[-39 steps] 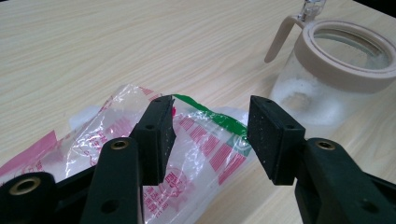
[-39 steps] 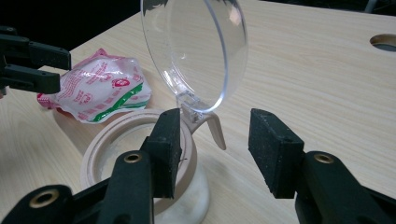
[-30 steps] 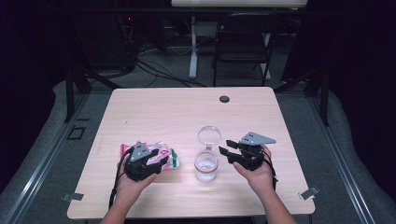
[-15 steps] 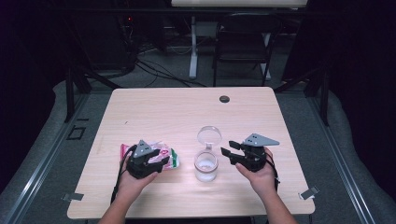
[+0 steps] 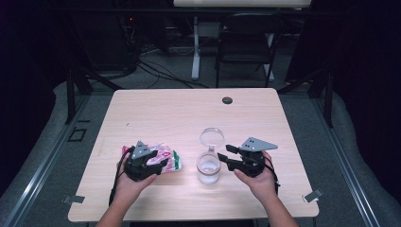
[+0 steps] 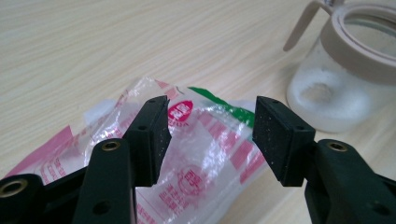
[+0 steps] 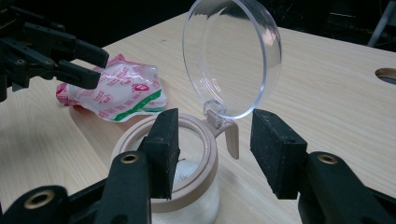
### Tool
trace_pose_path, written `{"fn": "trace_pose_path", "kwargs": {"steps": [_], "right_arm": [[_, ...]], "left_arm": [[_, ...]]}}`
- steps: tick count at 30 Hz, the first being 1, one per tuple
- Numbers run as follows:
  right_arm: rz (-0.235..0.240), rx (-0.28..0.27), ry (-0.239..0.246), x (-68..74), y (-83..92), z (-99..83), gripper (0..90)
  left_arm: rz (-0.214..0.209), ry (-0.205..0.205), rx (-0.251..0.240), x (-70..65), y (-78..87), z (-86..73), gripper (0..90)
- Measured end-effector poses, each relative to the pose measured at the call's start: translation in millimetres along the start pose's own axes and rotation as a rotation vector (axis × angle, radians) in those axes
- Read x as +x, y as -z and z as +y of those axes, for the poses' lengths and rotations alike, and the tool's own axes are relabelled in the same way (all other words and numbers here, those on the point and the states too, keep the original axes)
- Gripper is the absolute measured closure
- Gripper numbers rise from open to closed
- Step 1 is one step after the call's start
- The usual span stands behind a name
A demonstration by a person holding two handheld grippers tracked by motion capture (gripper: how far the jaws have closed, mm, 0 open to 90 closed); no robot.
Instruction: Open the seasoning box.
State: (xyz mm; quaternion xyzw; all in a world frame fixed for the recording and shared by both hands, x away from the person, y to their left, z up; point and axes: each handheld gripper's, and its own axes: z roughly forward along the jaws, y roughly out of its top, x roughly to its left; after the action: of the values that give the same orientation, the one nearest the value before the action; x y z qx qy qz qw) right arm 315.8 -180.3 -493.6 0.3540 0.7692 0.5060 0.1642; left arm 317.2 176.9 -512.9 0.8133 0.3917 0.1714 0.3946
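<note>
- The left tool (image 6: 208, 135), low in the left gripper view, has its jaws spread and they have just been opening further. The crinkled plastic packet (image 6: 196, 154) lies under and between them on the tabletop (image 6: 93, 51); the pads do not press it.
- In the high view that packet (image 5: 163, 158) sits at lower left of centre, partly under the left tool (image 5: 163, 165).
- The right tool (image 7: 212, 149) has its jaws spread wide, also just opening, on either side of the hinge tab of the jar (image 7: 191, 186) without touching it.
- The jar (image 5: 208, 168) stands at the centre bottom of the high view, holding white powder, its clear lid (image 7: 231, 56) flipped upright.
- Risk, as I judge it: the open jar stands close to both tools, so a careless sweep could tip it and spill powder. The slick, loose packet could slide away from a closing pinch.
</note>
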Motion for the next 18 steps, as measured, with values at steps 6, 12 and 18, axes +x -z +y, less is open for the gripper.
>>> {"fn": "trace_pose_path", "kwargs": {"steps": [6, 12, 18], "right_arm": [[-0.002, -0.003, -0.002, 1.1, 0.3, 0.5, 52.1], [0.001, 0.002, 0.001, 2.1, -0.4, -0.1, 52.1], [-0.006, 0.0, -0.005, 1.7, 0.4, -0.3, 52.0]], "left_arm": [[0.037, -0.069, 0.015, -5.1, 11.2, -10.4, 45.4], [0.124, -0.124, 0.019, -4.5, 20.5, -25.3, 42.8], [0.183, -0.166, 0.034, -2.7, 31.7, -39.3, 41.2]]}}
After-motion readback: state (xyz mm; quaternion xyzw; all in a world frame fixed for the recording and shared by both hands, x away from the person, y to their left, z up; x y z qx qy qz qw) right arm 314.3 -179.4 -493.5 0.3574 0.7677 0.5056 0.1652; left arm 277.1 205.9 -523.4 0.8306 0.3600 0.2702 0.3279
